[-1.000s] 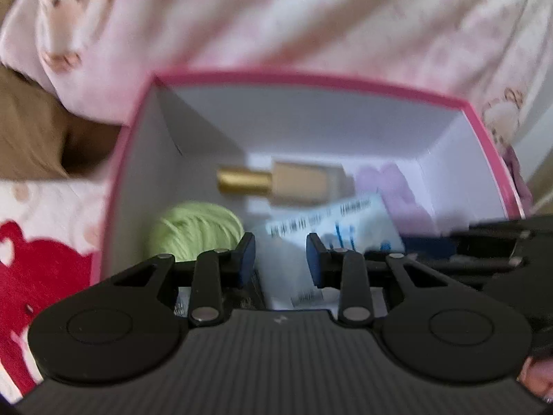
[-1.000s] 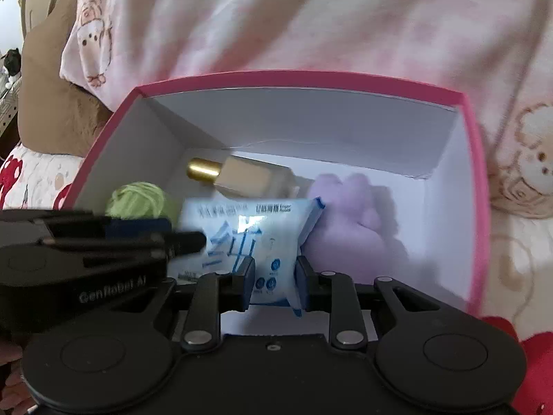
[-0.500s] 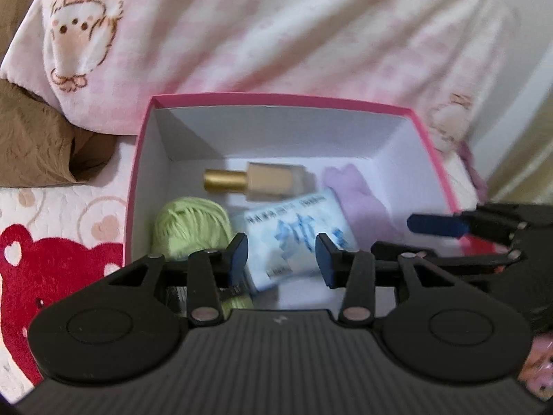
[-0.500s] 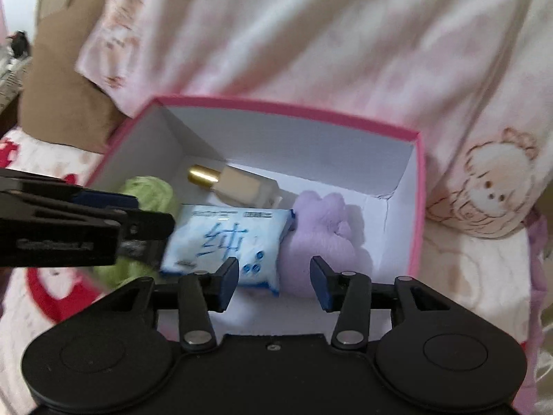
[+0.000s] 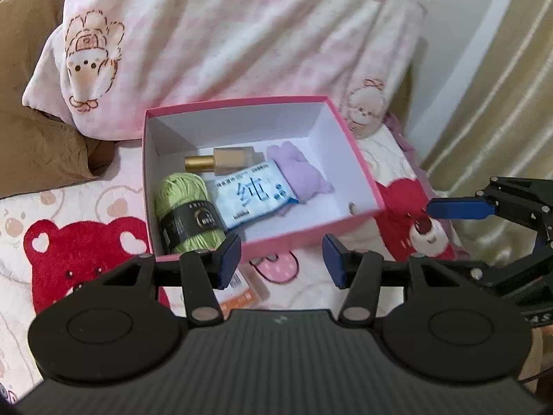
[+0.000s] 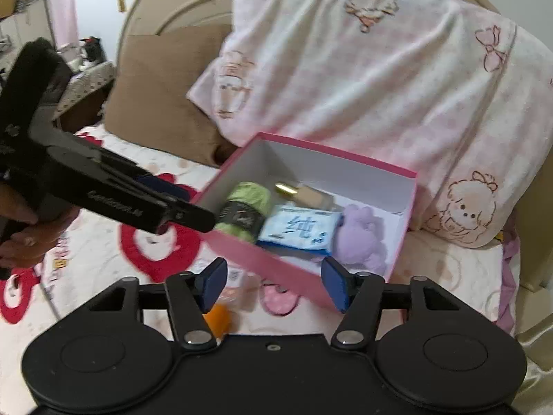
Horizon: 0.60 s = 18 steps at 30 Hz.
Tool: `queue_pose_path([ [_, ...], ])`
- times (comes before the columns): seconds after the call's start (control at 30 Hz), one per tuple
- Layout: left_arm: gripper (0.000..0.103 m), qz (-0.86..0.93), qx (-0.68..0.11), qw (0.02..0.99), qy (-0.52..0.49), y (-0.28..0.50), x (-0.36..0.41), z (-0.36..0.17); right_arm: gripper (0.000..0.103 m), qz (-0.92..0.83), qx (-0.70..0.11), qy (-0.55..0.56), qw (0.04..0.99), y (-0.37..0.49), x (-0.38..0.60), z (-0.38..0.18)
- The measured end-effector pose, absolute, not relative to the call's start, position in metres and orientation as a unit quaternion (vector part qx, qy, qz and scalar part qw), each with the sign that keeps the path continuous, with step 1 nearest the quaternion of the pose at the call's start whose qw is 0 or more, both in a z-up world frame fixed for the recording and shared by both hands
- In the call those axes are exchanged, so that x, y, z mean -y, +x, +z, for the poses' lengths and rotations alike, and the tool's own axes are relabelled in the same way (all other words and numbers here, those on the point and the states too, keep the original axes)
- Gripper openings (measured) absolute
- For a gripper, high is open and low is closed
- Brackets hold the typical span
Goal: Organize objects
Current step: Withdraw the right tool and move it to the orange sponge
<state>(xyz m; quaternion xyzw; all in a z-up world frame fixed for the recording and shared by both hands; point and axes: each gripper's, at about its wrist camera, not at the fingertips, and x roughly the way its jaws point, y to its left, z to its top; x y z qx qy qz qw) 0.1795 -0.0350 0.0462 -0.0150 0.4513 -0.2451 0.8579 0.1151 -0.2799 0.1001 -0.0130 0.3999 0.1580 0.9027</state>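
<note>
A pink box (image 5: pixel 359 159) (image 6: pixel 266 263) with a white inside sits on the bed. In it lie a green yarn ball (image 5: pixel 186 207) (image 6: pixel 245 207), a gold-capped beige bottle (image 5: pixel 228 162) (image 6: pixel 304 193), a blue-and-white tissue pack (image 5: pixel 252 197) (image 6: pixel 297 228) and a purple plush (image 5: pixel 297 169) (image 6: pixel 359 235). My left gripper (image 5: pixel 281 263) is open and empty, just in front of the box. My right gripper (image 6: pixel 273 283) is open and empty, back from the box's near wall. A small orange-and-white packet (image 5: pixel 242 290) (image 6: pixel 221 311) lies on the bedspread below both.
A pink cartoon-print blanket (image 5: pixel 242 41) (image 6: pixel 363 69) is piled behind the box. A brown pillow (image 5: pixel 38 138) (image 6: pixel 162 93) lies at the left. The bedspread (image 5: pixel 79 242) has red bear prints. A cream curtain (image 5: pixel 501 103) hangs at the right.
Both grippers have pulled back and up out of the box and opened wider. The tissue pack stays lying in the box.
</note>
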Motion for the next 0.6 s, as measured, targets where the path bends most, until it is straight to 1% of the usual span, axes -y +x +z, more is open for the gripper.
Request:
queue_pose_path([
  [0.2, 0.055, -0.263, -0.457, 0.85, -0.007, 0.15, 0.026, 0.046, 0.078, 0.174, -0.389, 0.003, 0.905, 0.068, 0.267, 0.101],
  [0.33, 0.059, -0.264, -0.469, 0.843, 0.0, 0.136, 0.021, 0.032, 0.079, 0.181, -0.38, 0.014, 0.907, 0.053, 0.264, 0.088],
  [0.43, 0.06, -0.266, -0.473, 0.84, 0.003, 0.129, 0.018, 0.02, 0.08, 0.193, -0.376, 0.027, 0.906, 0.051, 0.261, 0.074],
  [0.6, 0.06, -0.261, -0.476, 0.84, -0.004, 0.123, 0.013, -0.007, 0.08, 0.215, -0.361, 0.022, 0.907, 0.055, 0.251, 0.048],
])
